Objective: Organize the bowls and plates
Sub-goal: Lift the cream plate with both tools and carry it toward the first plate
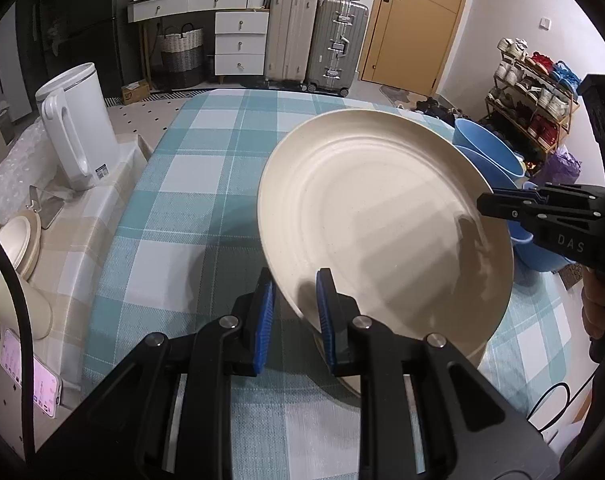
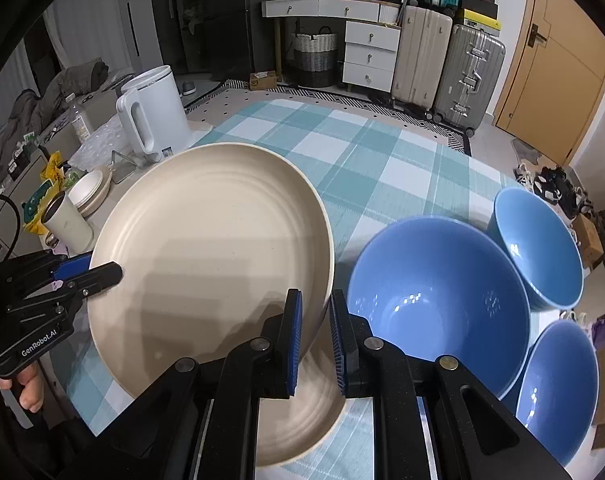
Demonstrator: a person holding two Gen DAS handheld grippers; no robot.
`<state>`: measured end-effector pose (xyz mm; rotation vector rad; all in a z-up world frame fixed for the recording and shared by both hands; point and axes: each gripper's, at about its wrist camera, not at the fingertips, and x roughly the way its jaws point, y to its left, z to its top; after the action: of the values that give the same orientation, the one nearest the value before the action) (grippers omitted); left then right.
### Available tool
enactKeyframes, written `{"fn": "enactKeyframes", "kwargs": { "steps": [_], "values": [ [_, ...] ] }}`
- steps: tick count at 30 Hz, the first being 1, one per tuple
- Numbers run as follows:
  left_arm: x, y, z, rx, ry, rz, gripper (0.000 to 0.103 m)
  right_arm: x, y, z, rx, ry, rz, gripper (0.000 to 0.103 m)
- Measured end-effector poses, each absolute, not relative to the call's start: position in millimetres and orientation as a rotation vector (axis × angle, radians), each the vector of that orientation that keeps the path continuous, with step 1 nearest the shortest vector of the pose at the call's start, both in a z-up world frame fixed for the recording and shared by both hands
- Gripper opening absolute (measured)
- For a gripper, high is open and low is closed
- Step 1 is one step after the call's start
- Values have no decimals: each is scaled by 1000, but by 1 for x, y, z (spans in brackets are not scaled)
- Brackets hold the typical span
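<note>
Both sets of jaws are clamped on opposite rims of one cream plate [image 1: 382,216]: the left gripper [image 1: 296,312] pinches its near-left edge, the right gripper [image 2: 316,340] its edge nearest the blue bowls [image 2: 438,304]. Tilted, the plate hangs over a second cream plate [image 2: 302,420] lying on the checked tablecloth [image 1: 190,184]. Three bowls crowd close on the right side, so open room lies leftward and ahead, short of the white kettle [image 1: 78,128].
</note>
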<state>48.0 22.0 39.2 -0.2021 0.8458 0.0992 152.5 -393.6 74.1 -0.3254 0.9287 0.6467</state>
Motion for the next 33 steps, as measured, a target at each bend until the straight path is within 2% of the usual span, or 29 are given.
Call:
{"fn": "enactKeyframes", "kwargs": {
  "steps": [22, 33],
  "values": [
    [34, 13, 37, -156, 857, 40, 18, 112, -418, 62, -256, 928, 621, 16],
    [48, 6, 19, -138, 892, 11, 18, 102, -433, 47, -220, 947, 587, 16]
  ]
}}
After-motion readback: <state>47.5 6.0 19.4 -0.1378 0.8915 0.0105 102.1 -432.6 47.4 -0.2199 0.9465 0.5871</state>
